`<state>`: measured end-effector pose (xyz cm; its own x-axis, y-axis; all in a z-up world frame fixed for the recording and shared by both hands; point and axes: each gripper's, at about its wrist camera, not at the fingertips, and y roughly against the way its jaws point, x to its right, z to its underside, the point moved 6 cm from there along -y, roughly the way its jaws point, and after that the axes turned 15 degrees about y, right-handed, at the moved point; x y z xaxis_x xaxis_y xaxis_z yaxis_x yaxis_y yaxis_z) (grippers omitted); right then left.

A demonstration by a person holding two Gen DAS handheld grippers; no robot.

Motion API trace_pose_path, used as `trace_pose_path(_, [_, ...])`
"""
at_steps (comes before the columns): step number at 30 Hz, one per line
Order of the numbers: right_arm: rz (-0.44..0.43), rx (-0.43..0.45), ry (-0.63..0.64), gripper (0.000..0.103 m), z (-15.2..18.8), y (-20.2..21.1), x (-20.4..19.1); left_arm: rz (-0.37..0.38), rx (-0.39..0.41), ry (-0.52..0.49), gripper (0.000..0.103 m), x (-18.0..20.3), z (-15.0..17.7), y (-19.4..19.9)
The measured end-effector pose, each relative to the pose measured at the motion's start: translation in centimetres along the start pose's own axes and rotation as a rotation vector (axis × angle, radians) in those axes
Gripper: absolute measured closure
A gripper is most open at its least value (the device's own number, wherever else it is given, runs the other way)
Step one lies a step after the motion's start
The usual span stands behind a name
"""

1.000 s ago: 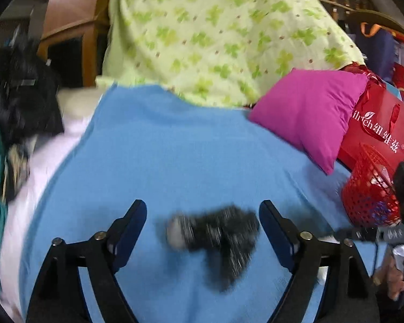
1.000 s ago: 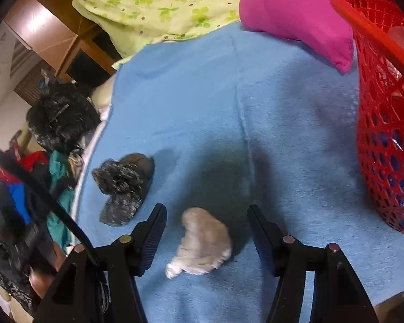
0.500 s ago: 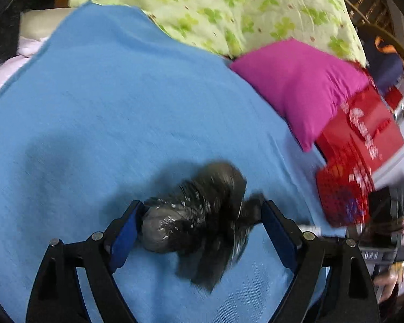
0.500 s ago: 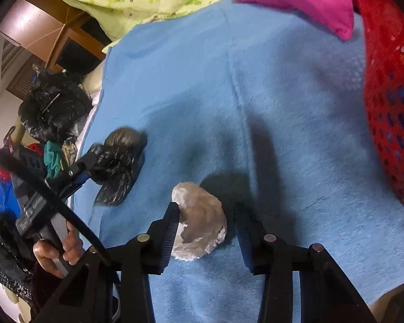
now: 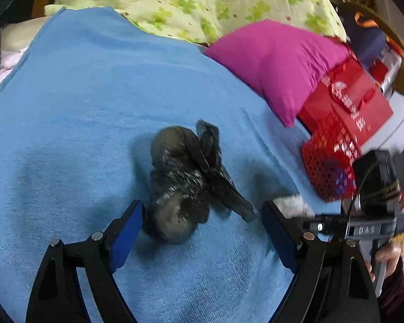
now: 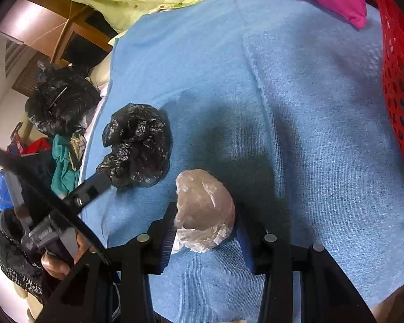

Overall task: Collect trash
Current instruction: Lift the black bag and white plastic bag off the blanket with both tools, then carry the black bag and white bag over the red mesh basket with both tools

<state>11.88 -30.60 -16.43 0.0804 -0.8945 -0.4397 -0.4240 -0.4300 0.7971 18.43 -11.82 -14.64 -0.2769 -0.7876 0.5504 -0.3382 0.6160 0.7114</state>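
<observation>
The right gripper [image 6: 204,231] was clamped on the crumpled clear plastic wad [image 6: 203,211] on the blue blanket [image 6: 309,123], the red mesh basket [image 6: 398,80] lying to its right, while the wide-open left gripper [image 5: 202,220] straddled the crumpled black plastic bag [image 5: 185,180].

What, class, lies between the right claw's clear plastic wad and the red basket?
Nothing visible. The right claw grips the clear plastic wad, and only bare blue blanket stretches to the red basket on its right.

My right tool's view cuts off the red perforated plastic basket [image 6: 398,80] at 3 o'clock; the crumpled black plastic bag [image 5: 187,180] smears in my left view.
</observation>
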Motion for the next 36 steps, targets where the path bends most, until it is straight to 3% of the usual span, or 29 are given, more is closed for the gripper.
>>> trace_pose_path(8, [0.014,-0.015,0.035,0.057,0.4,-0.7,-0.6,-0.057,0.032,0.002,0.015,0.0,-0.8,-1.1])
trace_pose_path(9, [0.019,-0.014,0.04,0.058,0.4,-0.9,-0.7,-0.068,0.039,-0.009,0.02,0.1,-0.8,-1.3])
trace_pose_path(11, [0.04,-0.011,0.064,0.064,0.4,-1.2,-1.1,-0.107,0.037,-0.039,0.042,0.0,-0.5,-1.5])
trace_pose_path(12, [0.055,-0.01,0.084,0.065,0.4,-1.3,-1.4,-0.127,0.028,-0.042,0.059,0.0,-0.5,-2.0])
trace_pose_path(13, [0.065,-0.005,0.095,0.068,0.4,-1.3,-1.6,-0.148,0.027,-0.042,0.067,-0.2,-0.5,-2.2])
trace_pose_path(18, [0.144,0.051,0.162,0.071,-0.2,-0.4,-2.4,-0.183,0.123,-0.046,0.072,0.2,-0.7,-0.5])
trace_pose_path(26, [0.162,0.159,0.168,0.071,-1.3,2.6,-2.6,-0.273,0.294,-0.093,0.072,2.3,0.1,3.4])
trace_pose_path(36, [0.164,0.331,0.208,0.071,-1.8,7.6,-3.8,-0.365,0.388,-0.19,0.072,7.2,1.3,6.8])
